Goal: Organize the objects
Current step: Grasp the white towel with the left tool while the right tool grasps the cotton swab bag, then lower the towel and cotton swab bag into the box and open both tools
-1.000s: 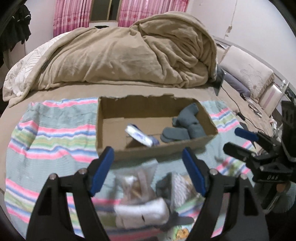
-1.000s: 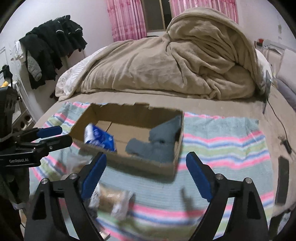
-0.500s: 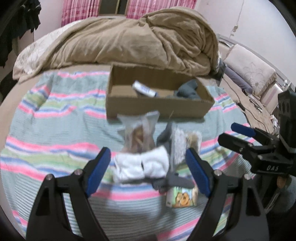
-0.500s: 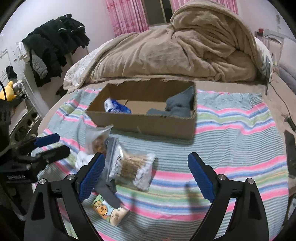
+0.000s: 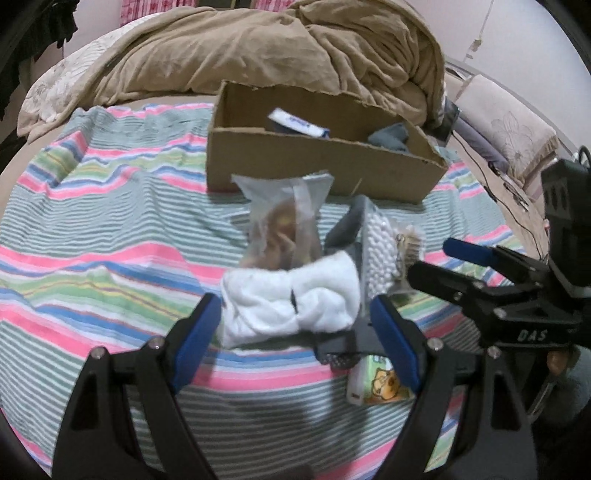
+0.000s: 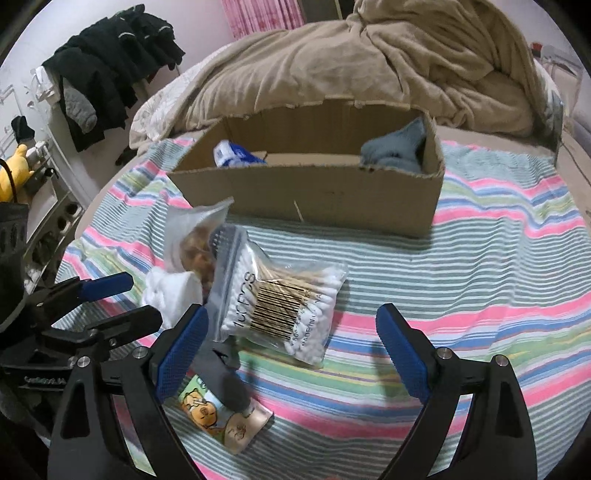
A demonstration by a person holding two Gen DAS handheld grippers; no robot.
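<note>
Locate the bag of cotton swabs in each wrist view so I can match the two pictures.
Left wrist: bag of cotton swabs sits right of centre, seen edge-on, behind the white cloth.
Right wrist: bag of cotton swabs lies centre-left, barcode up, between the open fingers.
Shared landmark: the cardboard box beyond it in both.

A rumpled tan blanket (image 6: 388, 70) is heaped on the bed. Left of the blanket, dark clothes (image 6: 107, 66) hang by the wall, with a yellow plush toy (image 6: 11, 170) lower down. Pink curtains (image 6: 258, 14) hang behind the blanket.
</note>
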